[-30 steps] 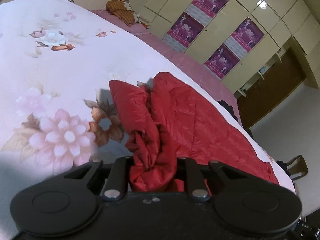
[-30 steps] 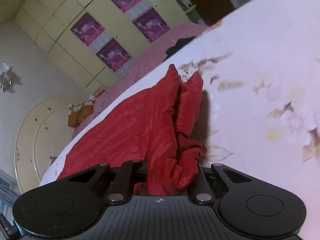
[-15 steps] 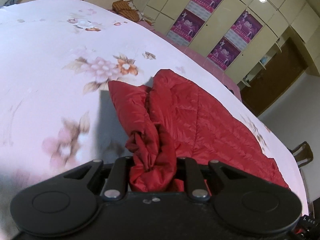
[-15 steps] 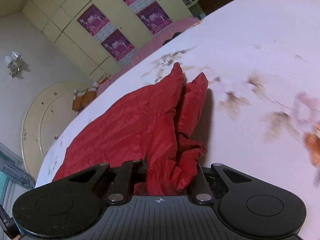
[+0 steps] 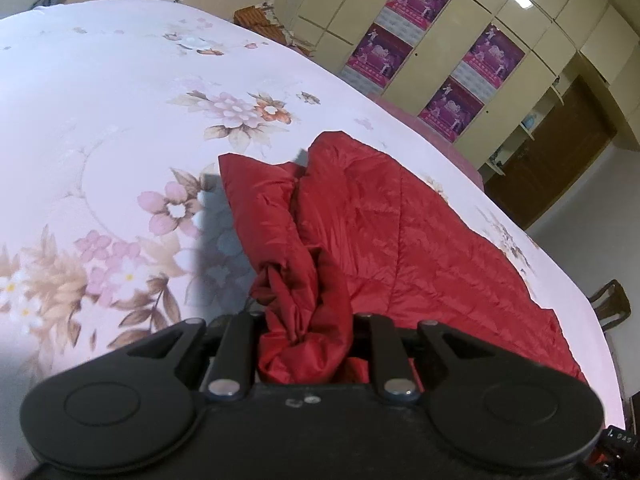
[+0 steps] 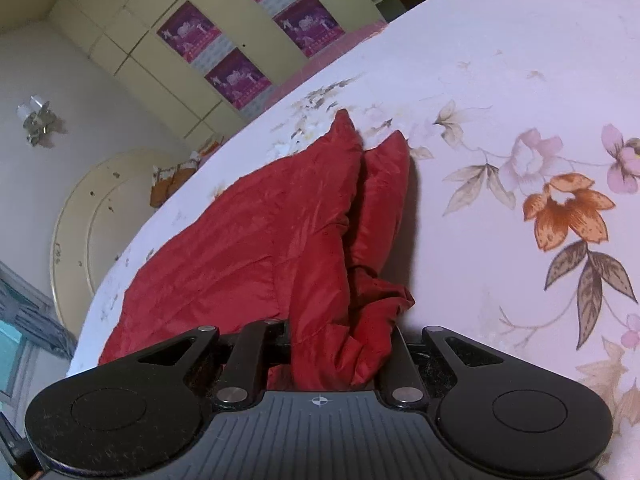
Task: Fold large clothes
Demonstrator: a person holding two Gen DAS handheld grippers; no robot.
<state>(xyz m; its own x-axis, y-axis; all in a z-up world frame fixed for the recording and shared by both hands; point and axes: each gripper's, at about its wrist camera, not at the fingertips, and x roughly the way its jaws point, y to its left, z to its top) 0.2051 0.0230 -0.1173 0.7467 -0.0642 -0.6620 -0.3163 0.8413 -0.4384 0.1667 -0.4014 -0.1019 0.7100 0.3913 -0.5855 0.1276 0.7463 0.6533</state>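
Note:
A red quilted jacket point(image 5: 384, 232) lies spread on the white floral bedspread point(image 5: 120, 128). In the left wrist view a bunched fold of it fills my left gripper point(image 5: 306, 344), which is shut on the cloth; its fingertips are hidden by the fabric. From the right wrist view the same red jacket point(image 6: 248, 248) stretches away to the left, and my right gripper point(image 6: 340, 356) is shut on another bunched edge of it. Both held edges are lifted a little off the bedspread point(image 6: 520, 80) and cast a shadow beside them.
Cream wardrobe doors with purple posters point(image 5: 400, 20) line the far wall. A brown door point(image 5: 560, 152) and a chair point(image 5: 608, 304) stand past the bed's right edge. A round cream headboard point(image 6: 92, 216) and a wall lamp point(image 6: 36, 120) show in the right wrist view.
Both grippers have slid across the bed with the jacket still held; the flower patterns beneath have shifted. The jacket's shape in the jaws looks the same.

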